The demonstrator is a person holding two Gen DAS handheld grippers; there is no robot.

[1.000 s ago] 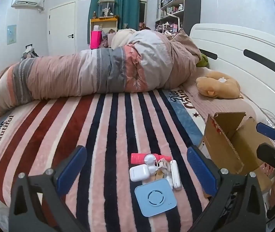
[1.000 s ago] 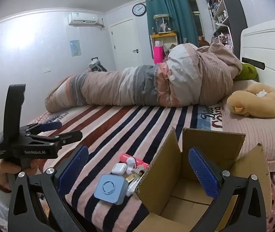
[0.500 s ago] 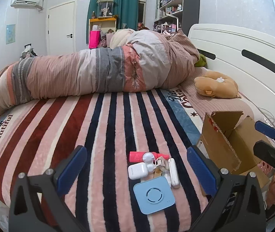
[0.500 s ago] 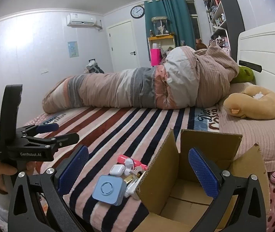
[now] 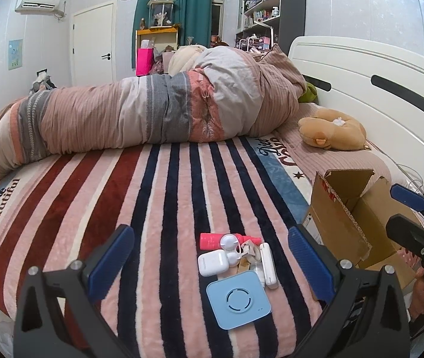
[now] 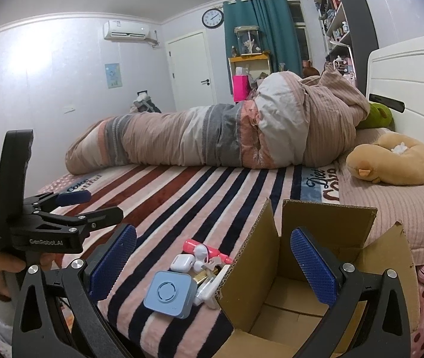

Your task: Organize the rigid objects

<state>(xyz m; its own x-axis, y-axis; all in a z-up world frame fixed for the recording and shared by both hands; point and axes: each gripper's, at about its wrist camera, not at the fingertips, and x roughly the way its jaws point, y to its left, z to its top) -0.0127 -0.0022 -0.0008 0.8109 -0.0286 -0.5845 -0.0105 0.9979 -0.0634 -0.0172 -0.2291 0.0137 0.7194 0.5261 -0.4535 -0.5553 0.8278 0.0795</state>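
Observation:
A small pile of objects lies on the striped bed: a light blue square device [image 5: 238,300] [image 6: 170,294], a white earbud case [image 5: 213,263] [image 6: 182,262], a red-pink tube [image 5: 210,240] [image 6: 192,246], a white stick-shaped item [image 5: 267,264] and small bits between them. An open cardboard box [image 5: 346,226] [image 6: 316,271] stands right of the pile. My left gripper [image 5: 209,264] is open and empty, just short of the pile. My right gripper [image 6: 212,264] is open and empty, over the box's left flap.
A rolled striped duvet [image 5: 152,113] lies across the far side of the bed. A tan plush toy [image 5: 331,132] sits by the white headboard [image 5: 391,89]. Striped blanket [image 5: 122,194] stretches left of the pile. The bed edge is near both grippers.
Both views have shifted slightly; the pile sits a bit lower and closer in the left wrist view. No object has been moved or grasped.

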